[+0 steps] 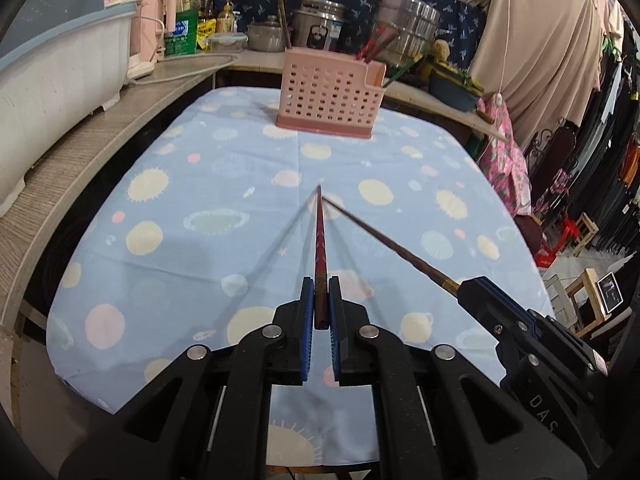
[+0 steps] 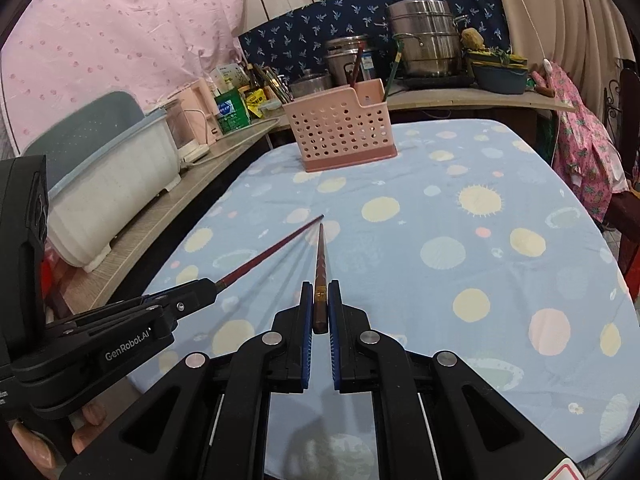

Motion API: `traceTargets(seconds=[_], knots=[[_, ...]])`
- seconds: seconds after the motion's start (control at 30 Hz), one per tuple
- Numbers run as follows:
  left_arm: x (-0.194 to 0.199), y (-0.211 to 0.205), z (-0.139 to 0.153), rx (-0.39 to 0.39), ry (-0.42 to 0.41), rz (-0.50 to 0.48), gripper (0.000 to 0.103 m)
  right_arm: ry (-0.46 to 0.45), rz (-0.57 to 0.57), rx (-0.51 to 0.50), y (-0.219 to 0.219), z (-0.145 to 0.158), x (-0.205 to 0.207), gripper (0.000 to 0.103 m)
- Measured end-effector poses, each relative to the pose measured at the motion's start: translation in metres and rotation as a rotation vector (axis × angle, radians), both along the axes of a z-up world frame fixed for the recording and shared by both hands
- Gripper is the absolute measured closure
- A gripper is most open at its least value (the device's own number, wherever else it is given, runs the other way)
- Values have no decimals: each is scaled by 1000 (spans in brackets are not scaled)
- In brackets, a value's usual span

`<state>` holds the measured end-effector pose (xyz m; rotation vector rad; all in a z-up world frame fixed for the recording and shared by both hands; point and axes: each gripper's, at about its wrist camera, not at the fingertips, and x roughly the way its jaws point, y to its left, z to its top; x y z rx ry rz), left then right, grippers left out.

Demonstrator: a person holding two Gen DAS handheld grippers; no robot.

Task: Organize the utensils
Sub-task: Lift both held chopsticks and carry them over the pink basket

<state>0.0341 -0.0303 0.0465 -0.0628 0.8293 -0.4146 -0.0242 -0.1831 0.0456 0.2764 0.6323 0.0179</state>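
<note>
My left gripper (image 1: pixel 321 288) is shut on a dark red chopstick (image 1: pixel 320 240) that points forward over the tablecloth. My right gripper (image 2: pixel 320 290) is shut on a brown chopstick (image 2: pixel 321 256). In the left wrist view the right gripper (image 1: pixel 472 290) comes in from the right with its brown chopstick (image 1: pixel 384 240). In the right wrist view the left gripper (image 2: pixel 200 292) comes in from the left with the red chopstick (image 2: pixel 272 250). The two tips nearly meet above the cloth. A pink perforated utensil holder (image 1: pixel 330 94) (image 2: pixel 340 132) stands at the table's far end with several utensils in it.
A blue patterned tablecloth (image 1: pixel 180 216) (image 2: pixel 460 248) covers the table. A white and blue tub (image 1: pixel 52 80) (image 2: pixel 116 184) sits on the wooden ledge at left. Steel pots (image 1: pixel 408 32) (image 2: pixel 428 40), bottles and boxes crowd the back counter. Fingers of a hand (image 2: pixel 32 446) hold the left gripper.
</note>
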Motion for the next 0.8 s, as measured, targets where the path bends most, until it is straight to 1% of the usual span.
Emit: traceTargets(seconds=[0.17,0.37,0.6,0.8], knots=[[-5,5,23,-38,-41,-10,96,-59,13,-1,3,29,-1,96],[-4,11,59,-67,-113,-15,96,-127,19,-17,3,62,1,96],[11,13,100,-82,-185,-11,96,-181,8,-32,-4,88,9,96],[31,15,123,-99,-210,-11,96,-203,6,-20,-14,106,23,96]])
